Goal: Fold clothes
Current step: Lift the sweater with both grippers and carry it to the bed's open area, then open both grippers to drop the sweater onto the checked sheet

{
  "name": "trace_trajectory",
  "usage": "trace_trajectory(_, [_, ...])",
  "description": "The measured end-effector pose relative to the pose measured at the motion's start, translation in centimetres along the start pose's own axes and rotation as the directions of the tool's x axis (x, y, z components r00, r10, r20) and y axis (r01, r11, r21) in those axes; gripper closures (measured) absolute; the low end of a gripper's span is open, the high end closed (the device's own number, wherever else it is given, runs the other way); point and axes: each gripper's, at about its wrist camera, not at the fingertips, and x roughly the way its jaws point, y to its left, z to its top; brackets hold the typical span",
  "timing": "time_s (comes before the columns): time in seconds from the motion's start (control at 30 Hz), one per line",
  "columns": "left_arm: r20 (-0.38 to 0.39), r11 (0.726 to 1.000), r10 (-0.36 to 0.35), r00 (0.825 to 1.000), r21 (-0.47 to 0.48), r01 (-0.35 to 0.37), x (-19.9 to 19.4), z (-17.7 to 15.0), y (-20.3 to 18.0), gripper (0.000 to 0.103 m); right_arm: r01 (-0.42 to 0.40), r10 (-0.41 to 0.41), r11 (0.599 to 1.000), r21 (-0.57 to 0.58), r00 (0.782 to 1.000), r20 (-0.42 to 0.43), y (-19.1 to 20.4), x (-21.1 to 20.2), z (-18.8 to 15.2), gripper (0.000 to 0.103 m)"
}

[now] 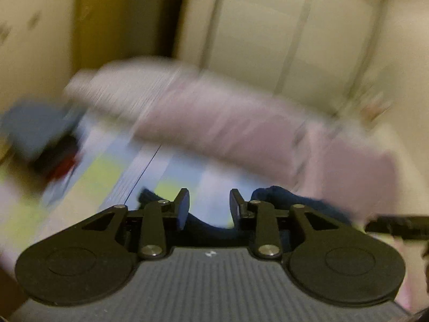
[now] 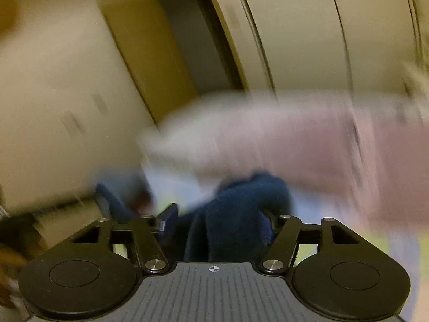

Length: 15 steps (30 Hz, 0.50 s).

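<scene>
Two hand-held grippers worked over a bed [image 1: 171, 166] spread with a pale sheet checked in blue and yellow-green, both views smeared by motion. The left gripper [image 1: 209, 206] had its fingers spread, with only bare sheet and a low dip of dark blue garment [image 1: 289, 198] showing in the gap; nothing was pinched there. That dark blue cloth lay bunched just past the right finger and trailed under the tool's body, its full outline cut off. The right gripper [image 2: 218, 218] also stood with fingers apart, and a thick fold of the same dark blue garment [image 2: 241, 209] rose between them, nearer the right finger; whether the pads actually touched the cloth could not be told through the blur.

Across the far side of the bed ran one long pinkish-white roll of bedding [image 1: 203, 118], closing off that edge. Open sheet lay to the near left. Further left sat one blurred blue-grey object [image 1: 34, 128] with something black and red below it, too smeared to name. Behind the bed stood pale cupboard doors [image 1: 295, 35] and a dark gap beside a yellowish panel. At the right edge of the left view, a black bar [image 1: 396, 225] cut in, only partly seen.
</scene>
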Motion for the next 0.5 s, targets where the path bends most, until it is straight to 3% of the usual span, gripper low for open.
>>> trace_trajectory(0.07, [-0.099,0.997,0.05,0.994,-0.058,-0.055,-0.3,-7.7,2.4,0.076,0.056,-0.057,0.998,-0.016,0.989,-0.137,-1.1,3.6,-5.4,0.04])
trace_trajectory(0.13, [-0.207,0.99,0.059,0.976,-0.11,-0.084,-0.9,-12.4,4.0,0.076,0.077,-0.078,0.997,-0.013,0.963,-0.258,-2.7,5.8,-11.0,0.04])
trace_trajectory(0.23, [-0.337,0.982,0.058,0.94,-0.149,-0.114,-1.7,-18.5,5.0,0.076,0.085,-0.077,0.996,0.004,0.916,-0.393,-5.2,4.5,-19.2,0.04])
trace_trajectory(0.27, [-0.362,0.983,0.055,0.931,-0.142,-0.113,-1.9,-19.9,4.6,0.076,0.085,-0.078,0.996,-0.003,0.908,-0.411,-5.3,3.6,-21.1,0.04])
trace_trajectory(0.37, [-0.393,0.987,0.072,0.917,-0.101,-0.121,-3.5,-23.0,2.3,0.075,0.092,-0.1,0.995,-0.039,0.912,-0.398,-5.0,1.5,-22.7,0.04])
trace_trajectory(0.5, [-0.359,0.992,0.108,0.927,-0.024,-0.125,-6.2,-24.1,0.0,0.062,0.102,-0.128,0.991,-0.09,0.917,-0.378,-4.5,-1.2,-24.6,0.04])
